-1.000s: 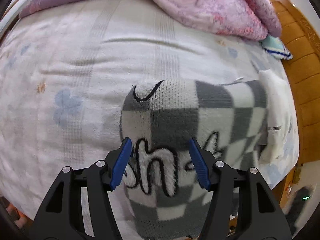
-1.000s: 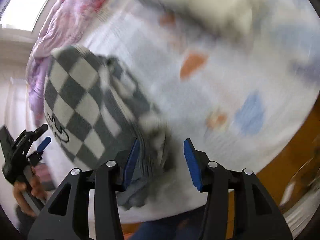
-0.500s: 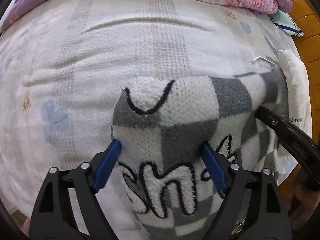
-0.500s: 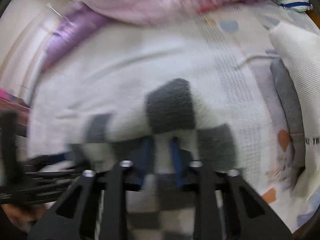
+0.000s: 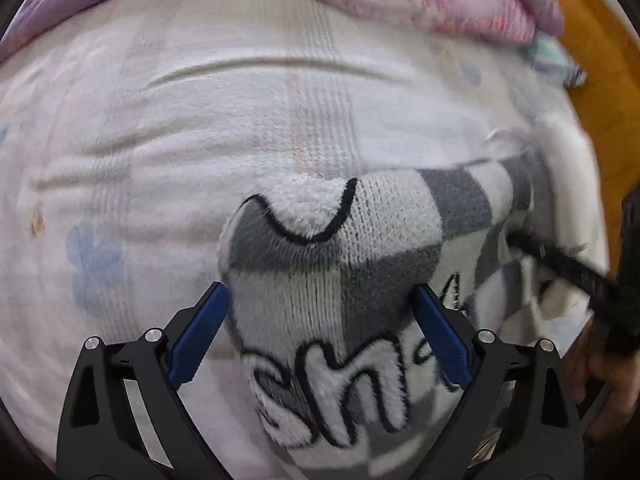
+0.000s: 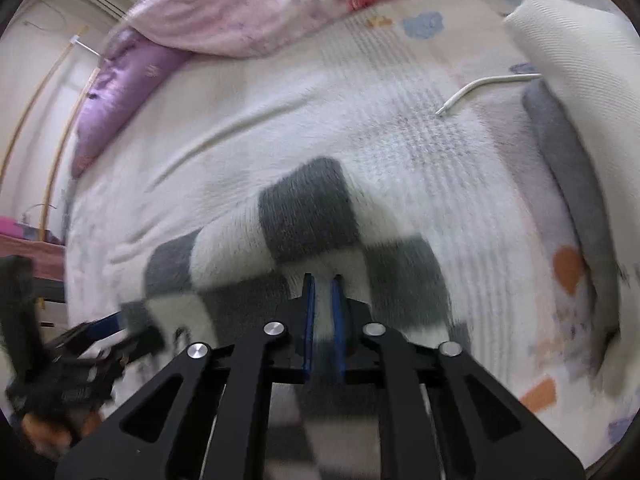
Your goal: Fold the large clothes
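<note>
Left wrist view is showing the left gripper [image 5: 320, 304] pointing steeply down over a grey-and-white checkered knit sweater [image 5: 340, 264] that is lying bunched on the bed [image 5: 200, 120]. Its blue fingers [image 5: 200, 328] are standing spread wide on either side of the near fold of the knit; they have just been opening, and the sweater is sitting between them without being pressed, so the hold is released. Fluffy white lettering [image 5: 344, 392] outlined in black is showing on the near part of the sweater. At the right edge the right gripper [image 5: 516, 242] is reaching in as a dark blurred bar, with a hand [image 5: 604, 376] behind it.

Right wrist view is showing the right gripper [image 6: 322, 280] with its fingers [image 6: 308, 320] clenched on a fold of the same checkered sweater [image 6: 304, 216], the two blue pads nearly together with a thin strip of knit caught between them. At the near left the left gripper [image 6: 120, 320] is appearing blurred, held by a hand [image 6: 52, 428]. A white cord [image 6: 480, 88] is lying on the bed's pale floral cover [image 6: 280, 120] to the far right of the sweater. A cream folded garment [image 6: 580, 64] is resting on a grey one [image 6: 568, 160] along the right side, apart from the sweater. A pink floral quilt [image 6: 280, 4] and a purple pillow [image 6: 120, 92] are lying along the far edge of the bed.
</note>
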Available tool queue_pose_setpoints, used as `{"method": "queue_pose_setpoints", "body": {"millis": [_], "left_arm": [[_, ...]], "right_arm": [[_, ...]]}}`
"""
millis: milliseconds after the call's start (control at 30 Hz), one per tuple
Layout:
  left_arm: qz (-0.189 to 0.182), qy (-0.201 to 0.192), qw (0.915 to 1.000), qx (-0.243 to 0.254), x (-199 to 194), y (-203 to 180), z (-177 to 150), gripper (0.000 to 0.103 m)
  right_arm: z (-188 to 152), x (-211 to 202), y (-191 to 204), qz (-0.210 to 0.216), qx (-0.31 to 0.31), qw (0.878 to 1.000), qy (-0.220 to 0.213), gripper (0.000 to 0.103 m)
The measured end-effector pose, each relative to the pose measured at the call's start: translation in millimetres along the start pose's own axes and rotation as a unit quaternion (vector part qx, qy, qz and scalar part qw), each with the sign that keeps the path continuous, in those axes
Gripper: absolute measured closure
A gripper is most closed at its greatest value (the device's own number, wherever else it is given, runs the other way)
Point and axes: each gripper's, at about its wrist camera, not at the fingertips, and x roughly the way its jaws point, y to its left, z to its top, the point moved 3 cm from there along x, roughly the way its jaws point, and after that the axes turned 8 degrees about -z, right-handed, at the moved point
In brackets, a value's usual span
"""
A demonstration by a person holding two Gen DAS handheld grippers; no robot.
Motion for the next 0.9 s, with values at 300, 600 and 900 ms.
{"method": "queue_pose_setpoints", "body": {"millis": [300, 600, 900], "left_arm": [[-0.049, -0.016, 0.9957, -0.077, -30.7, 29.2, -110.9, 0.01], [-0.07, 0.077, 0.9865, -0.126, 32.8, 11.0, -202.9, 0.01], [-0.114, 0.103, 0.9783, -0.139, 51.3, -8.4, -191.5, 0.052]], "right_arm": [[-131.3, -8.7, -48.6, -0.004, 0.047, 0.997, 0.063, 0.095], [-138.0, 9.0, -64.7, 0.015, 0.065, 0.997, 0.037, 0.099], [-152.9, -14.5, -80.2, 0.078, 0.156, 0.985, 0.007, 0.093]]}}
